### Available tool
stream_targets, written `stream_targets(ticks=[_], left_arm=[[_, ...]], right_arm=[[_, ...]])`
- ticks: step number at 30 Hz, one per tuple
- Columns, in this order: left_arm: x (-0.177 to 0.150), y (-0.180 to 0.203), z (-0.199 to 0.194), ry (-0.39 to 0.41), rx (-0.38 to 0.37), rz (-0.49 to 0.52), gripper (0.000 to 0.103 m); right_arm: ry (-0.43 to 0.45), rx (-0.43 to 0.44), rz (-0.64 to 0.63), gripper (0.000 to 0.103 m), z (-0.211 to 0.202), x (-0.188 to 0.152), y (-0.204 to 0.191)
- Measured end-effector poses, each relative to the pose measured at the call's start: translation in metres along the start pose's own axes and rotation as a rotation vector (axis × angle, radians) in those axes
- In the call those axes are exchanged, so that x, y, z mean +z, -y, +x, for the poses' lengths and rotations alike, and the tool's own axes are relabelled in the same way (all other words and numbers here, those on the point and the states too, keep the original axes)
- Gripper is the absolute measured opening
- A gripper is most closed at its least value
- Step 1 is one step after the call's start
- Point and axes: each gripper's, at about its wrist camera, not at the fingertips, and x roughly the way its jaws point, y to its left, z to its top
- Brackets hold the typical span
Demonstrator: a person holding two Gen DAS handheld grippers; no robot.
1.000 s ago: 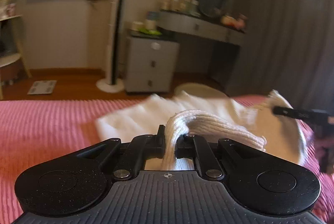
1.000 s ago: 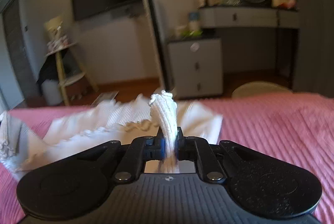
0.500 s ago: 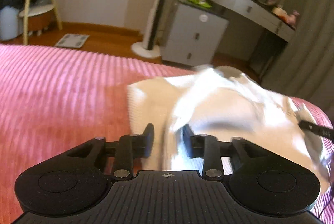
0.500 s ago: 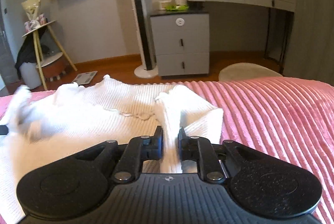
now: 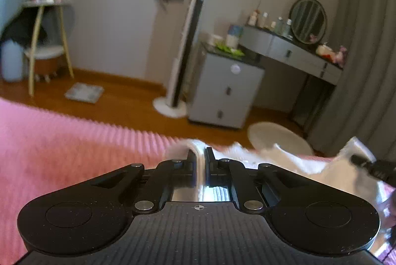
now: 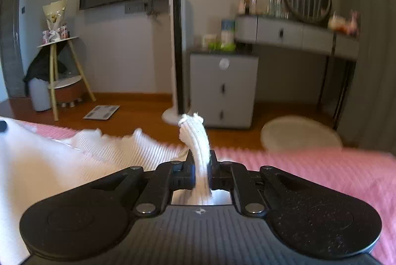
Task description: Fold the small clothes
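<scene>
Now we count two grippers and one white ribbed garment (image 6: 49,166) on the pink bedspread (image 6: 309,171): left gripper (image 5: 200,158) and right gripper (image 6: 201,161), jaws just closed, each pinching a bunched fold.

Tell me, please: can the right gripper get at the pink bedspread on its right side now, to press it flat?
Probably not yet. The right gripper has its jaws shut on a bunched edge of the white knitted garment, so it is occupied. The pink bedspread beside it lies bare, with nothing in the way.
</scene>
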Motion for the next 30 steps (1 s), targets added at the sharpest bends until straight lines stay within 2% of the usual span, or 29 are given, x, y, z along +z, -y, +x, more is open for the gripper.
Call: stream_targets(ticks=[4,6,9,10,11,12,14,16,19,22,24,27,30], left_arm=[[0.005,0.006,0.008,0.042,0.042,0.007,0.009],[0.004,0.006,0.020,0.036,0.088,-0.001,0.009],[-0.004,0.009,0.041,-0.033,0.179,0.040,0.019],[-0.009,0.008,0.042,-0.056,0.196,0.043,0.027],[-0.013,0.006,0.040,-0.074,0.183,0.030,0.038],[-0.017,0.004,0.035,-0.091,0.147,0.014,0.044],[-0.025,0.003,0.018,-0.091,0.107,0.010,0.063],[-0.033,0.004,0.006,-0.111,0.080,0.006,0.069],[-0.052,0.009,-0.016,-0.163,0.047,-0.004,0.071],[-0.070,0.014,-0.031,-0.188,0.064,-0.007,0.075],[-0.081,0.016,-0.043,-0.186,0.079,-0.013,0.078],[-0.089,0.015,-0.051,-0.198,0.089,-0.049,0.078],[-0.091,0.011,-0.059,-0.207,0.094,-0.094,0.078]], right_arm=[[0.084,-0.057,-0.034,0.007,0.007,0.017,-0.006],[0.076,-0.063,-0.006,0.008,0.019,0.020,-0.004],[0.012,-0.092,0.028,0.014,0.038,0.012,0.003],[-0.030,-0.114,0.051,0.019,0.041,0.009,0.006],[-0.054,-0.138,0.076,0.031,0.038,0.005,0.009],[-0.054,-0.135,0.092,0.034,0.030,0.001,0.012],[-0.052,-0.095,0.143,0.040,0.002,-0.010,0.016],[-0.069,-0.042,0.219,0.043,-0.028,-0.026,0.018],[-0.129,0.032,0.341,0.049,-0.065,-0.055,0.017],[-0.229,0.015,0.393,0.053,-0.080,-0.069,0.011],[-0.239,-0.011,0.419,0.053,-0.092,-0.070,0.010],[-0.267,-0.039,0.527,0.054,-0.107,-0.078,0.014],[-0.272,-0.071,0.555,0.054,-0.111,-0.087,0.020]])
